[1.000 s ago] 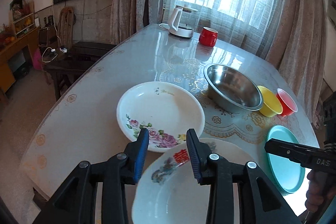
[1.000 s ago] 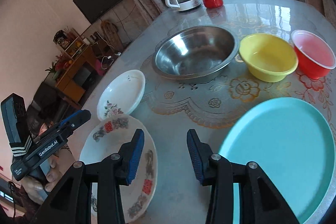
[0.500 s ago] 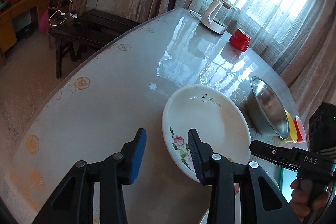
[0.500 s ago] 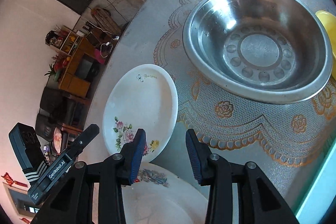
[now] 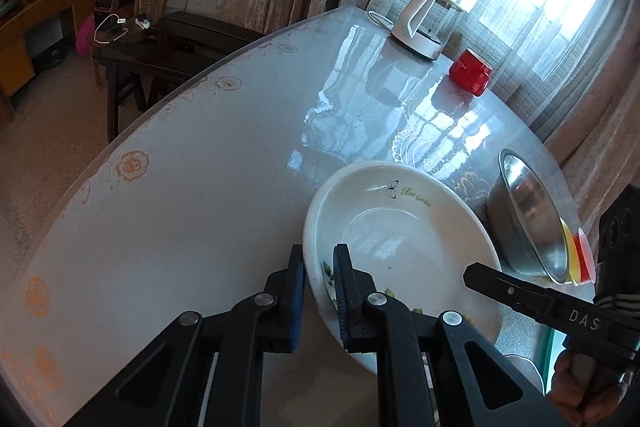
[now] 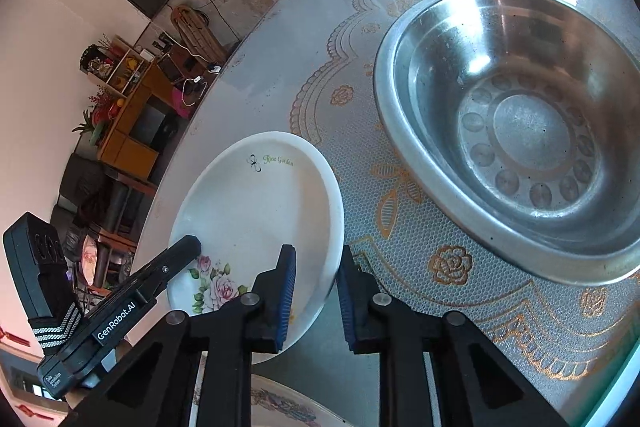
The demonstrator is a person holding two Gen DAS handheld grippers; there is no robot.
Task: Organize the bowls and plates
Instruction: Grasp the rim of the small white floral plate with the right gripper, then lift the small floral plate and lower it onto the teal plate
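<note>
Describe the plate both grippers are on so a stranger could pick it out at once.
Start at the big steel bowl on the table's gold-patterned mat; the plate sits just beside it. It is white with pink roses and "Rose Garden" lettering, its rim between the left gripper's and right gripper's fingers, unlike the red-patterned plate nearby.

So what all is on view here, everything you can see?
rose plate: one, white, near table edge
patterned plate: one, white, nearest, mostly hidden
steel bowl: one, silver, right of the rose plate
yellow bowl: one, behind the steel bowl
red bowl: one, beside the yellow bowl
teal plate: one, edge only
kettle: one, white, far end
mug: one, red, by the kettle
table: one, glossy grey
left tongs: black, astride the rose plate's rim
right tongs: black, astride its opposite rim
</note>
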